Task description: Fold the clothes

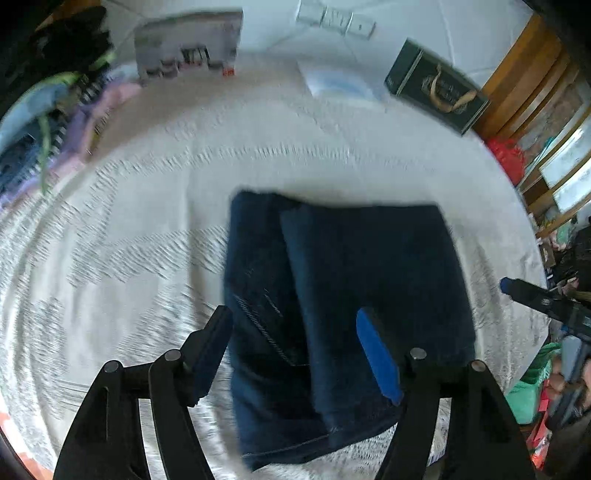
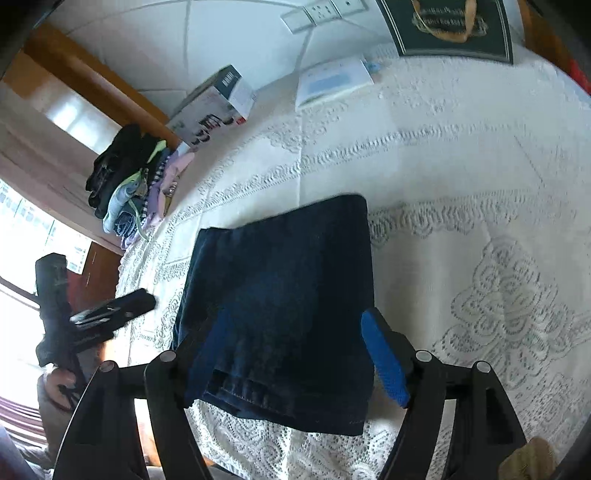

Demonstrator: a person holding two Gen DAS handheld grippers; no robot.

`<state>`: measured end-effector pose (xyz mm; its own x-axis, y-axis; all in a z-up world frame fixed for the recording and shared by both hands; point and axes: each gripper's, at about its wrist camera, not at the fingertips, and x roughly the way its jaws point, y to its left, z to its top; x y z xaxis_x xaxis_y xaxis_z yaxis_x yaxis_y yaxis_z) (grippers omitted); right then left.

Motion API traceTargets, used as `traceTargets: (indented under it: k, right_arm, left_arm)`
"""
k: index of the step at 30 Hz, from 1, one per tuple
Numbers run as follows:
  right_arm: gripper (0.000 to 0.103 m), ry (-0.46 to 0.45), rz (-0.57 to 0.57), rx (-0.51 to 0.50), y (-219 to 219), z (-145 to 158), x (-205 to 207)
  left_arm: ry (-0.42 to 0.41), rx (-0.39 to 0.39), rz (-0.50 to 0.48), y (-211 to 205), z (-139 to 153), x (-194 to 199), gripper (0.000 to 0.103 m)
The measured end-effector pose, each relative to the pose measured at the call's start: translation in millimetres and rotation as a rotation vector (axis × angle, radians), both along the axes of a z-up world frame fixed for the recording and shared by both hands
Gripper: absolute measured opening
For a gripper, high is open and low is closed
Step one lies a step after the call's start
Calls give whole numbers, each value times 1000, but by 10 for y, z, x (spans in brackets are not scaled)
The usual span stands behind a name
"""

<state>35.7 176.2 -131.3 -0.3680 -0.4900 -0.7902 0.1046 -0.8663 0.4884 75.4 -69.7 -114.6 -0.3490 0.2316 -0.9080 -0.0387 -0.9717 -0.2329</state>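
A folded pair of dark blue jeans (image 1: 332,295) lies on the white lace tablecloth (image 1: 147,221); it also shows in the right wrist view (image 2: 284,288). My left gripper (image 1: 295,332) is open and empty, its jaws spread above the near part of the jeans. My right gripper (image 2: 295,343) is open and empty, held over the near end of the jeans. The right gripper's tip shows in the left wrist view (image 1: 535,299) beyond the jeans' right edge. The left gripper shows in the right wrist view (image 2: 110,314) at the table's left edge.
A stack of folded clothes (image 2: 133,184) sits at the far left of the table. A white box (image 2: 218,107), a white paper pad (image 2: 332,79) and a dark green box (image 2: 450,26) stand along the wall. Wooden furniture (image 1: 524,77) lies beyond the right edge.
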Motion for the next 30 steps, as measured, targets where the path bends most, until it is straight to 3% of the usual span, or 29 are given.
traceTargets:
  k: [3, 4, 5, 7, 8, 9, 10, 14, 19, 21, 22, 24, 25, 27, 30]
  right_arm:
    - [74, -32, -20, -2, 56, -110, 18]
    - [74, -34, -20, -3, 74, -131, 31]
    - [74, -37, -20, -5, 91, -151, 43]
    - [70, -43, -12, 5, 115, -183, 62]
    - [63, -45, -5, 15, 121, -192, 69]
    - [51, -41, 9, 18, 116, -173, 75]
    - [46, -37, 23, 20, 112, -155, 81]
    - [41, -9, 95, 3, -14, -42, 87]
    - [40, 41, 213, -28, -401, 46, 41]
    - [40, 37, 247, -6, -574, -23, -18]
    - [39, 4, 256, 31, -644, -154, -76]
    - [22, -71, 233, 103, -656, -461, -164]
    - [10, -108, 212, 100, -605, -609, -198]
    - [6, -156, 177, 58, -486, -745, -244]
    - [12, -120, 158, 13, -348, -475, -320]
  left_arm:
    - [-41, 13, -17, 225, -211, -128, 70]
    - [-46, 15, -31, 300, -257, -152, 58]
    - [-42, 16, -53, 374, -274, -152, 23]
    - [-19, 13, -66, 365, -152, -137, 11]
    - [-4, 10, -66, 330, -61, -128, 11]
    - [11, 7, -66, 296, 30, -118, 10]
    - [25, 5, -66, 261, 120, -108, 10]
    - [80, -77, -33, -94, 466, -5, 10]
    - [-15, -85, -43, -239, 106, -88, 11]
    - [-44, -77, -31, -235, -161, -144, 16]
    - [-54, -71, -19, -249, -285, -165, 25]
    - [-59, -52, 14, -322, -447, -179, 44]
    - [-55, -48, 32, -379, -446, -171, 60]
    - [-18, -41, 42, -419, -258, -175, 61]
    - [53, -31, 40, -436, 131, -193, 61]
